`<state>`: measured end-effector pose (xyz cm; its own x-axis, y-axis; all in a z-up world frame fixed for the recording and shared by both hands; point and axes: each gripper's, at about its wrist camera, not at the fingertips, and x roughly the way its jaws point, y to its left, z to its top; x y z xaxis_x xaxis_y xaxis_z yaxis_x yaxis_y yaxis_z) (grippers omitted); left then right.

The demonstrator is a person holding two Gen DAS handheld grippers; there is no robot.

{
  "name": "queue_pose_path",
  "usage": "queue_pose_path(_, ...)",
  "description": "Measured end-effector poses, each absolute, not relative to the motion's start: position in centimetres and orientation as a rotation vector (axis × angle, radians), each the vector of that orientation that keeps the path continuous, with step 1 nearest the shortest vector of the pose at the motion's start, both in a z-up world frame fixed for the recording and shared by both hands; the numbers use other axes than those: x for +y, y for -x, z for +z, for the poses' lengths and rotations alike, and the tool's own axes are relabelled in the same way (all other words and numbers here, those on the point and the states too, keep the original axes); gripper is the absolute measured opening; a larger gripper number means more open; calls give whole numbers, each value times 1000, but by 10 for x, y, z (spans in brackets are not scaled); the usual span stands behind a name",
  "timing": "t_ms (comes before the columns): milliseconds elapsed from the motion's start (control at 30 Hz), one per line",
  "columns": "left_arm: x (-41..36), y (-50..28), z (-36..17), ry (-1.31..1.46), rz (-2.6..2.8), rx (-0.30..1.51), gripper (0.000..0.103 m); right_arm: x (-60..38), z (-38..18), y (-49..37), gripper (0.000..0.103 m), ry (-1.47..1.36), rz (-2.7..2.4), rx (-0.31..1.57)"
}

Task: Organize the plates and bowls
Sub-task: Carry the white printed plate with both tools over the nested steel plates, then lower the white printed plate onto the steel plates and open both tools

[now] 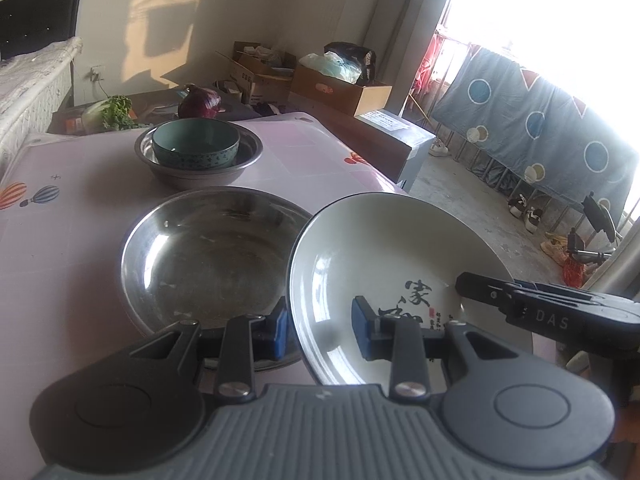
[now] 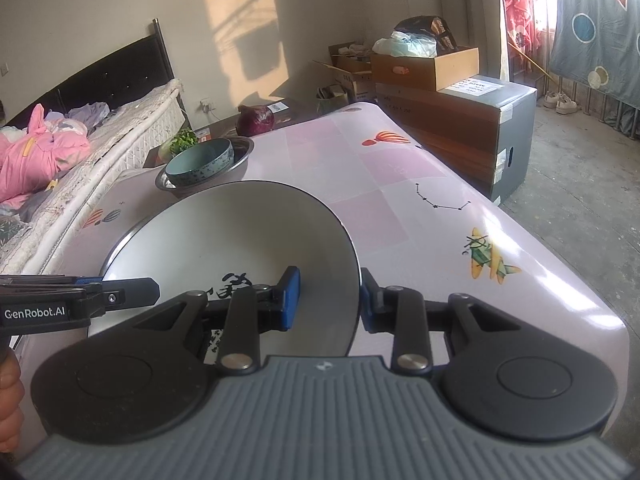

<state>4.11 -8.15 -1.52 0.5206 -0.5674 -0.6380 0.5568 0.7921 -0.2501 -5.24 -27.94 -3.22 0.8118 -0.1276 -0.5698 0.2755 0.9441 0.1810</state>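
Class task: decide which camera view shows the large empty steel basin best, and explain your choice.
The left wrist view. There the steel basin lies open on the table, nearly its whole rim and inside visible beside the white plate. In the right wrist view the white plate covers it, so it cannot be made out.

Steel basin (image 1: 208,256) blocks left; tablecloth (image 2: 420,216) right free.

White plate (image 1: 384,256), dark-rimmed, black calligraphy inside, was tilted at 4 o'clock of the empty steel pan (image 1: 208,256), overlapping its rim. At 12 o'clock from the pan, a teal bowl (image 1: 196,147) sat upright inside a steel basin (image 1: 248,156).
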Motion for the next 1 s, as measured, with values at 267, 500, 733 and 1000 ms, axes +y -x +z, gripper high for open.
queue_pose_path(267,-52,-56,-12,48,-596,758,32,-255,-27,18,30,-246,-148,592)
queue_pose_path(500,-32,-79,-21,93,-538,779,32,-238,-32,-19,30,-241,-90,635)
queue_pose_path(733,-26,-103,-34,112,-520,822,33,-231,-43,-56,30,-242,-82,699)
queue_pose_path(1000,-18,-121,-44,144,-502,859,32,-229,-49,-85,31,-217,-69,722)
